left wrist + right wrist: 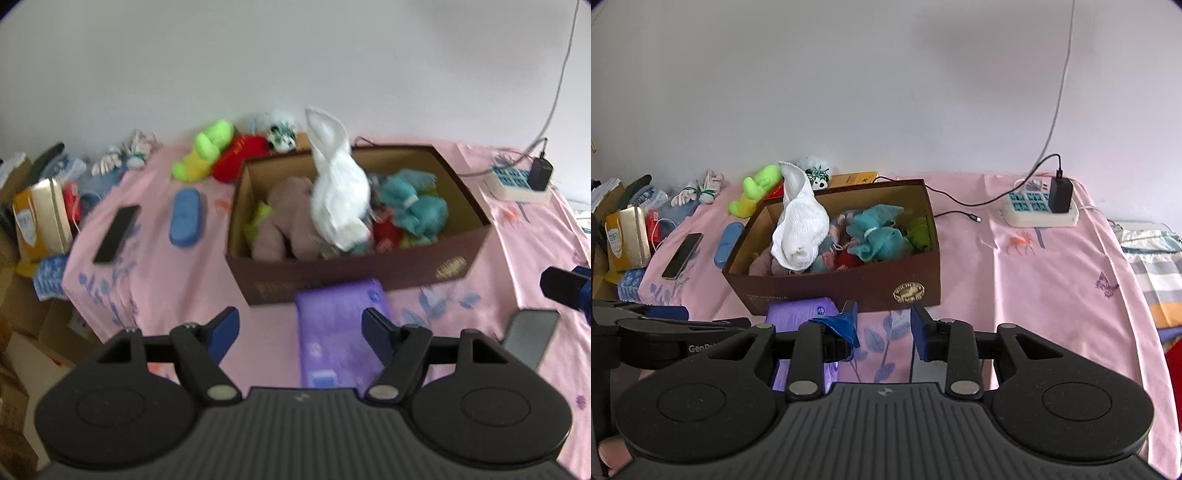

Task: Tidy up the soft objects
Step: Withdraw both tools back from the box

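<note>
A brown cardboard box [369, 273] [849, 284] stands on the pink bed sheet and holds several soft things: a white knitted piece [338, 192] [799, 229] sticking up, a beige plush [284, 221], teal knitted items [413, 206] [879, 232] and red and green pieces. A lime green plush [203, 151] [755, 194], a red plush [240, 158] and a small white toy [282, 133] [816, 173] lie behind the box's left end. My left gripper [299, 328] is open and empty in front of the box. My right gripper [882, 325] is open and empty, also before the box.
A purple packet [340, 332] [801, 314] lies before the box. A blue case [186, 218] [727, 240] and a black phone [116, 234] [681, 256] lie left. A power strip with charger [517, 181] [1039, 206] sits right. Tied gloves [698, 190] and cartons stand at the left edge.
</note>
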{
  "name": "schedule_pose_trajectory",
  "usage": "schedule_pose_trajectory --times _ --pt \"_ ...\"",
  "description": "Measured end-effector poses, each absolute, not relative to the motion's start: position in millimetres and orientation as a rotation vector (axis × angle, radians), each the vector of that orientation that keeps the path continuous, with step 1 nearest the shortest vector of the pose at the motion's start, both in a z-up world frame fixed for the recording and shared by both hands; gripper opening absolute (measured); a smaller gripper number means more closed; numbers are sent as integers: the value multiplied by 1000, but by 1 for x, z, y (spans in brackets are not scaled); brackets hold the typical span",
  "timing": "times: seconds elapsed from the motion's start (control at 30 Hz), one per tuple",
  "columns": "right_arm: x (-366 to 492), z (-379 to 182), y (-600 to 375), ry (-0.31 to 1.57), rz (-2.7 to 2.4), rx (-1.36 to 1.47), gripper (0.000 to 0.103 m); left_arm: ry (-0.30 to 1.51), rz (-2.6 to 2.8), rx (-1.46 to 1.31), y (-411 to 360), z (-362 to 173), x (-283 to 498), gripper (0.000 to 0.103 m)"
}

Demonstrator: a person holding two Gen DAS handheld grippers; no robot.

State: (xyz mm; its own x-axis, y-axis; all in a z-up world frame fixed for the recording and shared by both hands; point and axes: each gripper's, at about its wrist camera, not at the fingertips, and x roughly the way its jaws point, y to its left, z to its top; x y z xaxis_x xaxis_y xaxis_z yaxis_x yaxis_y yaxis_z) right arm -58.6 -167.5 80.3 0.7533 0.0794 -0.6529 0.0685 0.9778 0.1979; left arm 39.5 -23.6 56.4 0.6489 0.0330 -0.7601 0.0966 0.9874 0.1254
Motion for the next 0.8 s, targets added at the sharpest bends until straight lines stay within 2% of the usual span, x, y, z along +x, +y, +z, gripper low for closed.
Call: schedule_pose_trajectory --times 0.8 --pt "-73 69 -169 835 26 225 15 926 88 121 -33 50 -6 77"
